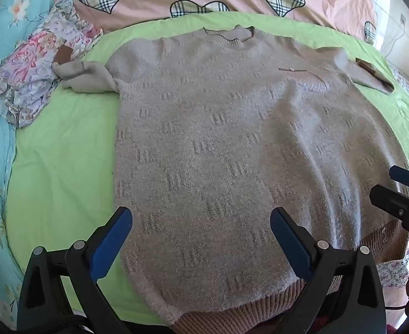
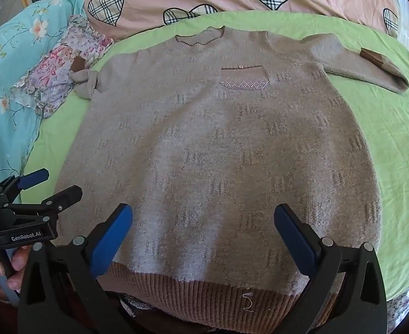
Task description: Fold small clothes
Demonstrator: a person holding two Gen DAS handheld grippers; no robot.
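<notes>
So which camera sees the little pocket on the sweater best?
The right wrist view: the pocket faces it squarely, button and sparkly band clear. The left wrist view shows the pocket slanted and wrinkled.

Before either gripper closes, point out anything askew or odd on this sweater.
The sweater lies flat on the green sheet, but its sleeves do not match: the left-hand sleeve is bunched up against the floral cloth, while the right-hand sleeve lies spread out. A loose white thread curls on the ribbed hem.
</notes>
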